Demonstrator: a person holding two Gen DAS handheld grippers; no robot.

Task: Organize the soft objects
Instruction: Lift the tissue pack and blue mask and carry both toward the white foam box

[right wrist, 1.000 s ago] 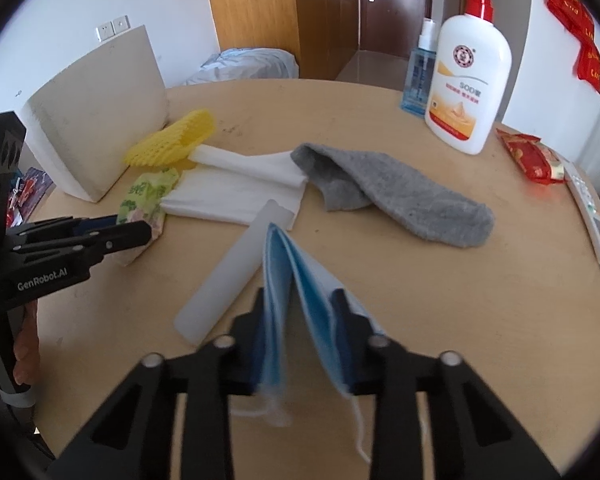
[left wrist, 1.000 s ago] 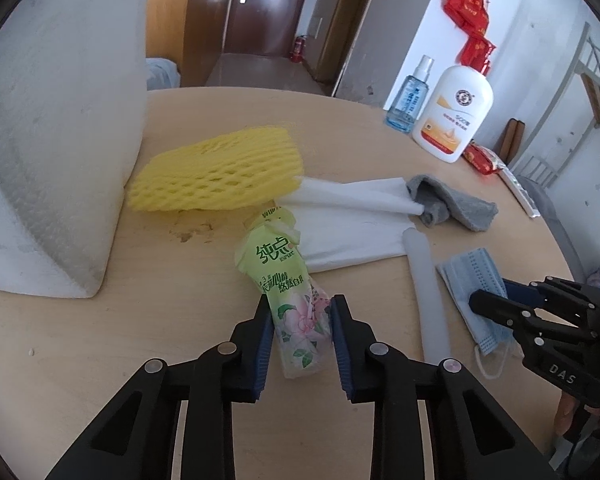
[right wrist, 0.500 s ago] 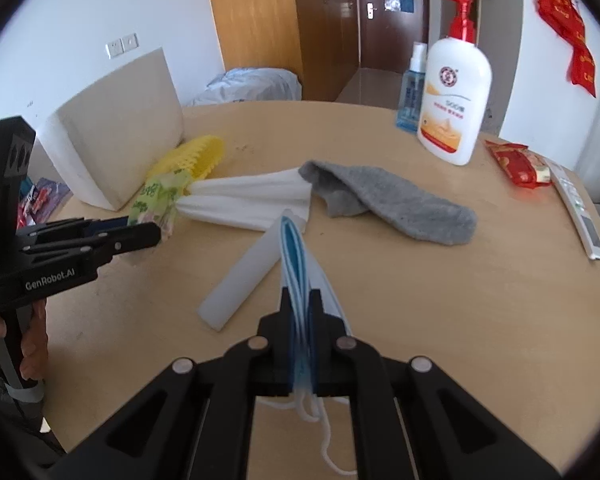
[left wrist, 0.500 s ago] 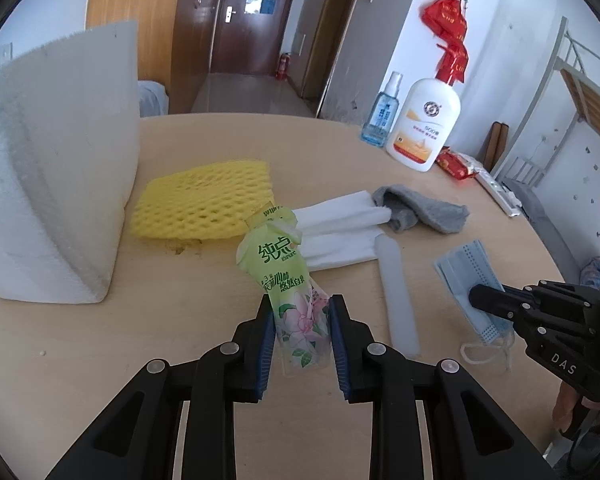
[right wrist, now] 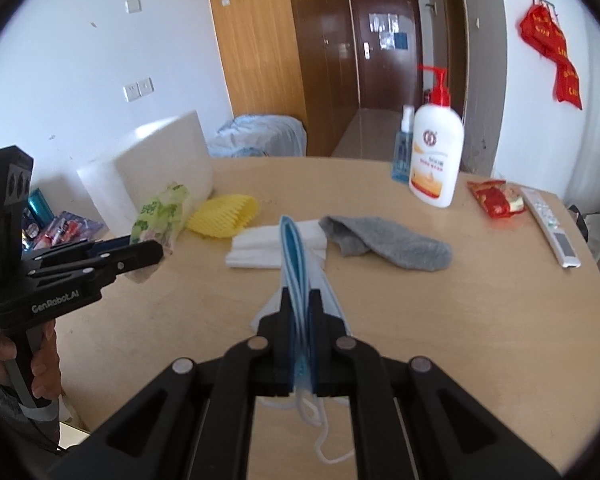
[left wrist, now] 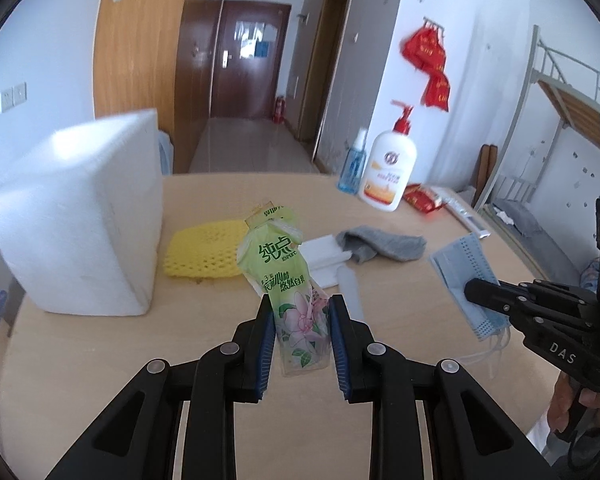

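Observation:
My left gripper (left wrist: 302,304) is shut on a green tissue pack (left wrist: 282,268) and holds it up above the round wooden table (left wrist: 100,360). My right gripper (right wrist: 300,296) is shut on a folded blue face mask (right wrist: 294,248), lifted off the table; its ear loops hang below. The mask also shows in the left wrist view (left wrist: 462,276), and the tissue pack in the right wrist view (right wrist: 160,216). On the table lie a yellow foam net (left wrist: 204,252), white folded cloths (right wrist: 260,244), a grey sock (right wrist: 388,242) and a white foam strip (left wrist: 350,292).
A big white foam block (left wrist: 80,224) stands at the left. A lotion pump bottle (right wrist: 436,160) and a blue spray bottle (right wrist: 404,152) stand at the back. A red snack packet (right wrist: 496,200) and a remote control (right wrist: 552,226) lie at the right edge.
Both grippers have risen and pulled back, lifting the tissue pack and the mask off the table. The right gripper closed fully on the mask during the first half second.

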